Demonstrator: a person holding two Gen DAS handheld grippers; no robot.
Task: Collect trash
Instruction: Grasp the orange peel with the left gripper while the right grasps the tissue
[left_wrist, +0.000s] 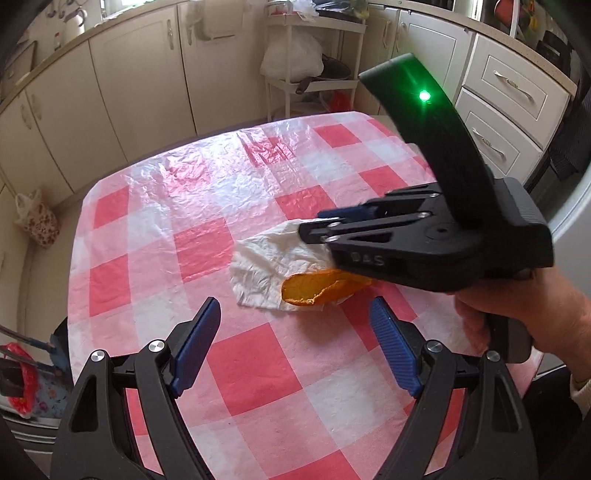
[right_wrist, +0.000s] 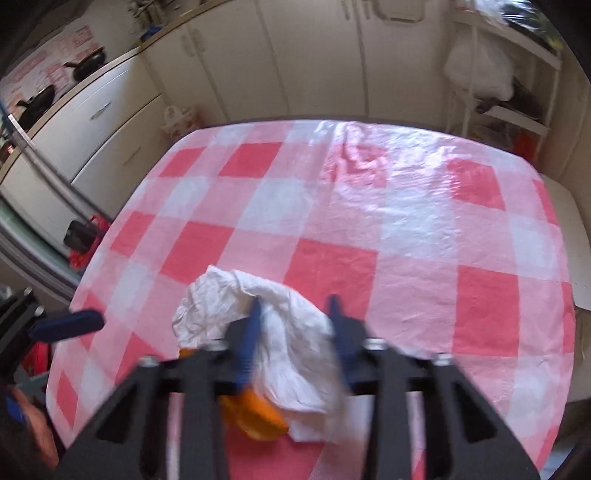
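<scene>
A crumpled white napkin (left_wrist: 264, 266) lies on the pink checked tablecloth (left_wrist: 207, 192), with an orange peel (left_wrist: 317, 290) resting on its near edge. My right gripper (left_wrist: 314, 225) comes in from the right and its jaws stand around the napkin's far side, partly closed. In the right wrist view the napkin (right_wrist: 291, 332) bunches up between the blue fingers (right_wrist: 251, 332) of the right gripper (right_wrist: 293, 317), and the peel (right_wrist: 255, 417) lies below them. My left gripper (left_wrist: 295, 347) is open and empty, just short of the peel. One of its fingers (right_wrist: 70, 323) shows at the left.
Cream cabinets (left_wrist: 140, 85) run round the room behind the table. A white shelf rack (left_wrist: 314, 55) with bags and pans stands past the far table edge. A drawer unit (left_wrist: 513, 103) is at the right. A red bag (left_wrist: 22, 380) sits low at the left.
</scene>
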